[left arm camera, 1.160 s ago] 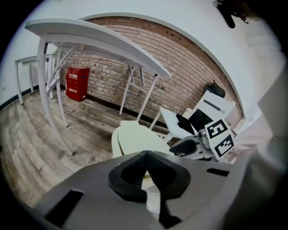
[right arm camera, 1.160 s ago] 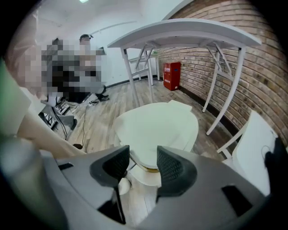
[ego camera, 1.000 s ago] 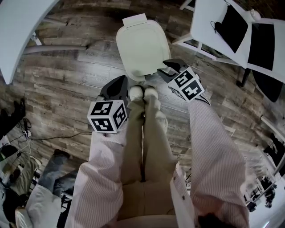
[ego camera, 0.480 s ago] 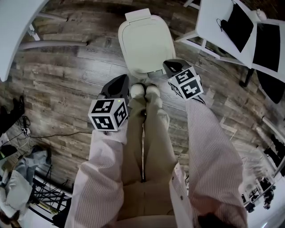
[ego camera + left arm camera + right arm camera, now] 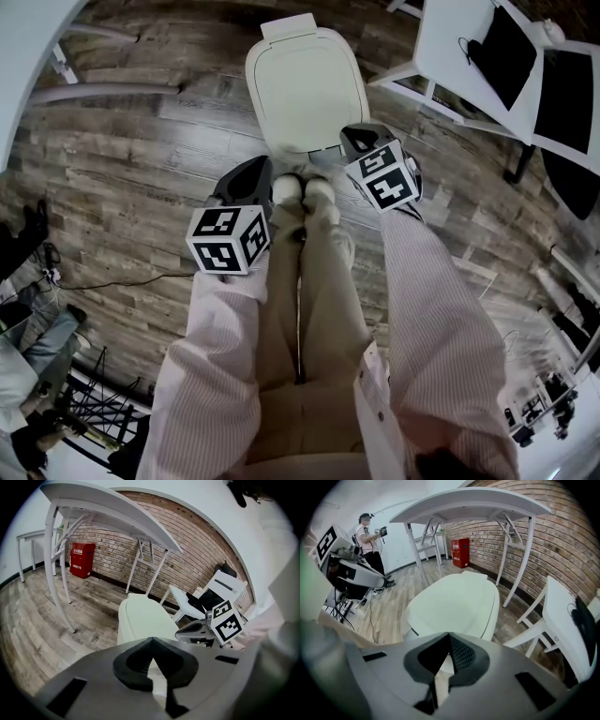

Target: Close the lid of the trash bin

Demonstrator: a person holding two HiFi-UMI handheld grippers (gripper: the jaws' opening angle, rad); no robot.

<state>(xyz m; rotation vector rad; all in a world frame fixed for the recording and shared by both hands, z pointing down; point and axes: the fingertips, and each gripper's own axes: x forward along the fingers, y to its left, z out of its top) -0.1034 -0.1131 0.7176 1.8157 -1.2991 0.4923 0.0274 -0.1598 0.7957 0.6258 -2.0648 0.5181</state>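
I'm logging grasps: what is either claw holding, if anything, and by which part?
Nothing is held: the left claw and the right claw are both shut and empty, near the trash bin.

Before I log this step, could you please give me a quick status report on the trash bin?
Left hand-held gripper shut, empty. Right hand-held gripper shut, empty. Trash bin lid looks down. Nothing blocking it.

Weathered wooden plank floor (image 5: 141, 169) — the pale trash bin (image 5: 305, 89) stands on it, lid down, just beyond the person's white shoes (image 5: 302, 190). A thin cable (image 5: 122, 283) trails over the boards at left; a red cabinet (image 5: 82, 559) stands against the brick wall (image 5: 187, 559).
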